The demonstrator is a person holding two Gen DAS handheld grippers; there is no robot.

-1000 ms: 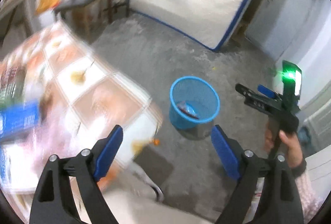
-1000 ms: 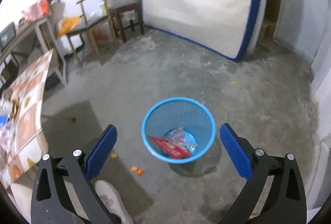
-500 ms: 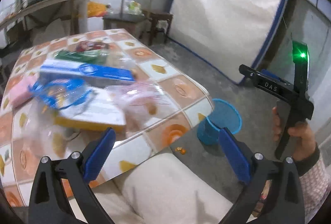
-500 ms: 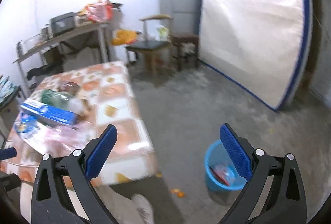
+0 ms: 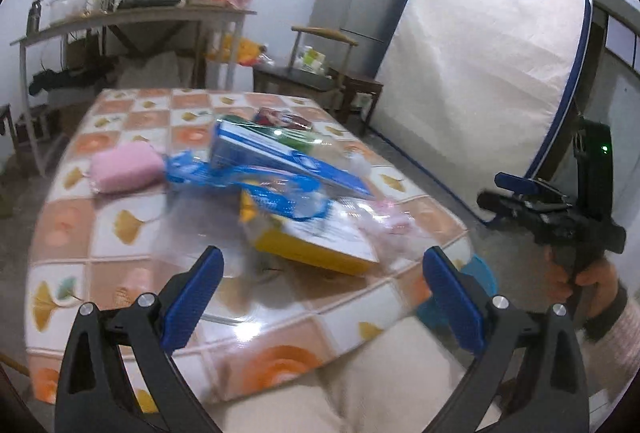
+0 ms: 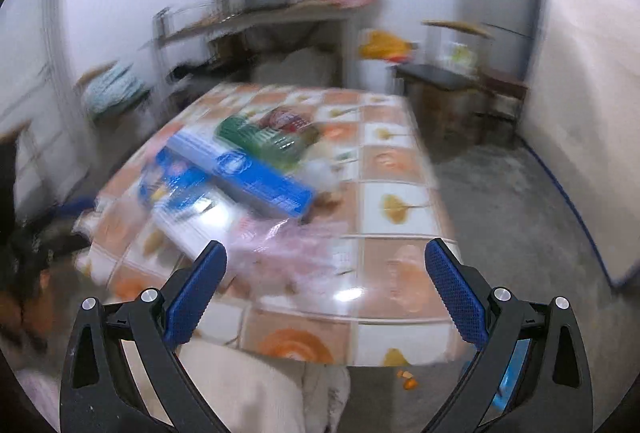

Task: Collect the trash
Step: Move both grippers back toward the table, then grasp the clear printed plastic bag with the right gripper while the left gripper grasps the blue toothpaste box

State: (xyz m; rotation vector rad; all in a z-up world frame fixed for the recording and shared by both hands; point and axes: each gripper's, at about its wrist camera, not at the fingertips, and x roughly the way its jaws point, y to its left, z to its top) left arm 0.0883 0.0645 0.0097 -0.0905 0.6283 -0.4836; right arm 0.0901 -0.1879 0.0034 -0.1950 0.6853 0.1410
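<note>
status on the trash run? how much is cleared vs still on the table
Done: cannot confirm from these views; only a sliver of the blue bin shows past the table edge. In hand: nothing, left tool and right tool both open and empty. Left: blue box, yellow-edged box, pink pack, green bottle, clear wrappers.

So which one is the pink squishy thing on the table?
Find the table with the orange and white tile pattern. The trash lies heaped at its middle, and the pink sponge sits on the left side of the heap, beside the blue plastic wrapper. It is the only soft, rounded pink block there.
</note>
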